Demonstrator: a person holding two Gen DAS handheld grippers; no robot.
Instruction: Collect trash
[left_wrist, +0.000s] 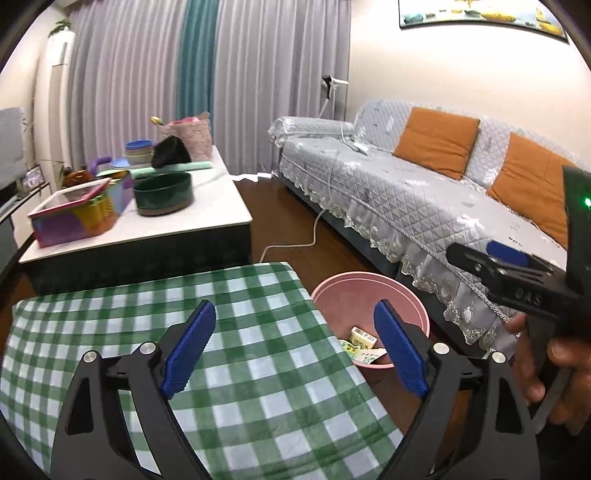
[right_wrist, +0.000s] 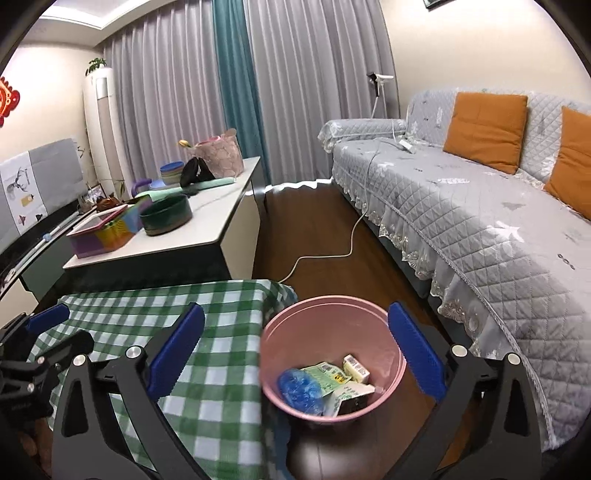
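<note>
The left gripper (left_wrist: 295, 354) and right gripper (right_wrist: 297, 360) both have fingers spread wide, holding nothing. Between the right fingers sits the pink bin (right_wrist: 332, 314) (trash inside: a blue wrapper (right_wrist: 301, 389), small cartons (right_wrist: 356, 369)), beside the green-checked surface (right_wrist: 221, 369); beyond lies the sofa (right_wrist: 480, 221).

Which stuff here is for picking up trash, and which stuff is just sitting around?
For the job: pink bin, blue wrapper and cartons inside it, left gripper, right gripper.

Just sitting around: green pot, colourful box, orange cushions, sofa.
</note>
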